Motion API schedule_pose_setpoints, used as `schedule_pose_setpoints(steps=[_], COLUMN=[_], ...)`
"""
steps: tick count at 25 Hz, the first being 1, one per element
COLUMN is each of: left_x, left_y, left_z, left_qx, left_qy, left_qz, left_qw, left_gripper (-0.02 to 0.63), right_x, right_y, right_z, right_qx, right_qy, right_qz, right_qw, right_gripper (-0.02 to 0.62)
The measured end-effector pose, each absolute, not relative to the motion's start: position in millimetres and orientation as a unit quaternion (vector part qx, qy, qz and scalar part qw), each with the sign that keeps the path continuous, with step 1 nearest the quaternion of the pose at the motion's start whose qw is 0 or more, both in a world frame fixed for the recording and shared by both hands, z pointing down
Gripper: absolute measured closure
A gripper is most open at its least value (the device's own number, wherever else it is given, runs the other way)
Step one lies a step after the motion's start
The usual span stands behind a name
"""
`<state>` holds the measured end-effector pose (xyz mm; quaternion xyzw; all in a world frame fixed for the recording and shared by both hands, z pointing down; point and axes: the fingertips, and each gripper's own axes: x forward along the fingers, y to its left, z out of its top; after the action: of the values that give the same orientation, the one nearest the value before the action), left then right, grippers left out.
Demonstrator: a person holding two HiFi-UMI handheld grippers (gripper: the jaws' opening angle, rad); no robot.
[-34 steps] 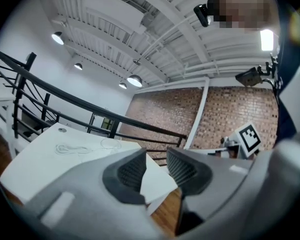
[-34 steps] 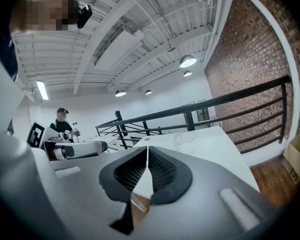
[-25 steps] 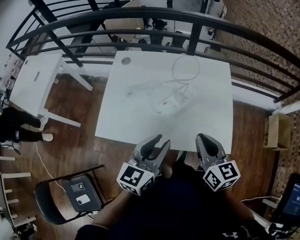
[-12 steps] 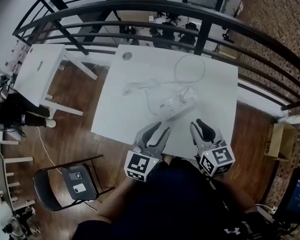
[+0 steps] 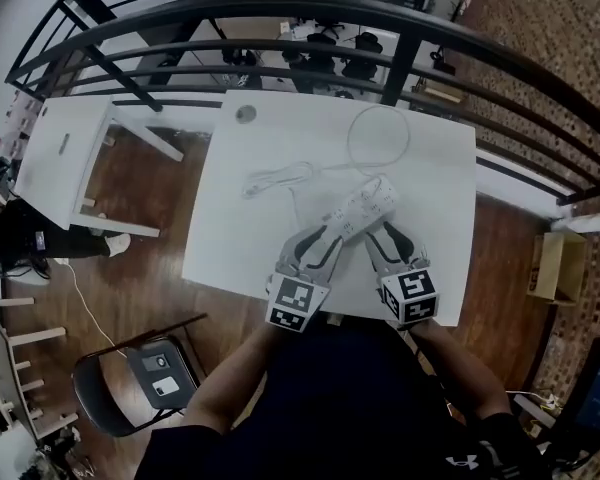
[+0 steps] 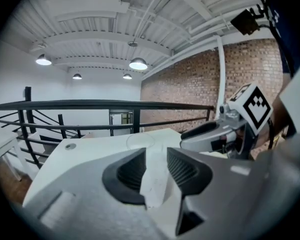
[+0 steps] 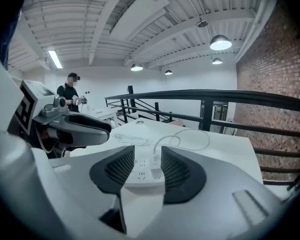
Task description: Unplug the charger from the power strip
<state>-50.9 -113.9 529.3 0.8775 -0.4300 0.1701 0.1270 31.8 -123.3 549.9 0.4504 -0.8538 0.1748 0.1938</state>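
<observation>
The left hand-held gripper [image 6: 155,157] straddles the power strip [image 6: 152,184], jaws apart.

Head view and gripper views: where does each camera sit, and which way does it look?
Head view: on the person's head, facing steeply down at the table, power strip, forearms, left gripper and right gripper.
Left gripper view: on the left gripper, facing along its parted jaws across the table; right gripper alongside.
Right gripper view: on the right gripper; its jaws have just been opening and frame the power strip and charger.
Shared: all show table and railing.
</observation>
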Motion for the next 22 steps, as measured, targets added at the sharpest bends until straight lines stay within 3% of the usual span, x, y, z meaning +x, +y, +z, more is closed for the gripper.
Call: schedule_pose_setpoints(steps=[22], left_x=[-20], left_y=[-145], left_z=[658], left_qx=[0.881], left_qy=[-0.338], left_qz=[0.304], left_qw=[0.13], left_gripper=[0.435], right_x=[5], right_y=[-171], right_z=[638], right_qx=[0.478], right_qy=[-0.81], right_qz=[0.156], right_qw=[0.301], right_gripper=[0.413])
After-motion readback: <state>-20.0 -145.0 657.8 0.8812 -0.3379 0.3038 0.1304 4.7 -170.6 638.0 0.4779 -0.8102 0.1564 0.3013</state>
